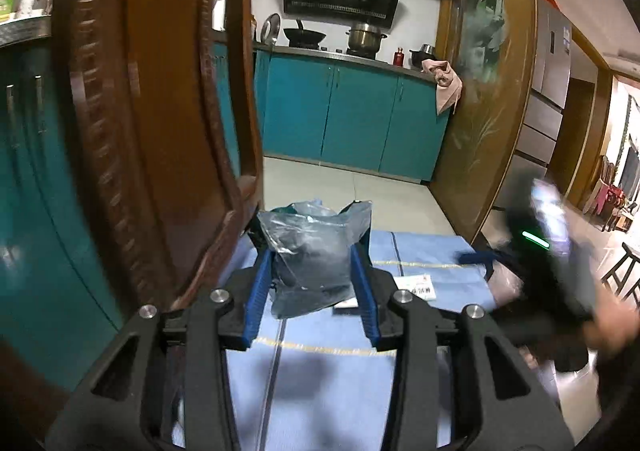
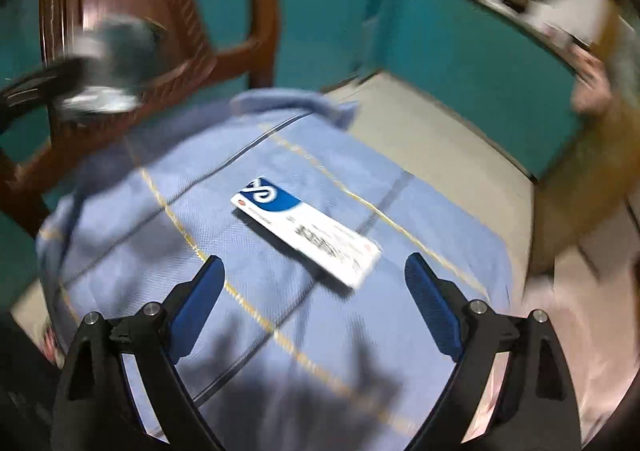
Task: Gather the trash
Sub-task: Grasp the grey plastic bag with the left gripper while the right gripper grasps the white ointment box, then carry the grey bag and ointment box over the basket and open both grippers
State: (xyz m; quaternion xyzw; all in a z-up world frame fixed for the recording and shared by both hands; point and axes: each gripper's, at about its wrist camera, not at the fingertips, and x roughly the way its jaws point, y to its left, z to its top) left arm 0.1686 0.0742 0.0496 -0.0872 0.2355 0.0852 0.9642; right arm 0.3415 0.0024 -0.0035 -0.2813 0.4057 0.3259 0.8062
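My left gripper [image 1: 312, 251] is shut on a crumpled clear plastic bag [image 1: 308, 255] and holds it above the blue cloth [image 1: 328, 383]. In the right wrist view the bag and the left gripper show as a blur [image 2: 108, 63] at the upper left. A flat white and blue packet [image 2: 306, 231] lies on the blue cloth [image 2: 240, 283]; it also shows in the left wrist view [image 1: 416, 285]. My right gripper [image 2: 314, 271] is open, just short of the packet, above the cloth. In the left wrist view the right gripper [image 1: 480, 261] is a dark blur at the right.
A brown wooden chair [image 1: 152, 111] stands close at the left, against the cloth-covered surface. Teal kitchen cabinets [image 1: 352, 115] with a stove and pots lie behind. A wooden-framed glass door [image 1: 488, 91] is at the right. Beige tiled floor [image 1: 360, 187] lies beyond the cloth.
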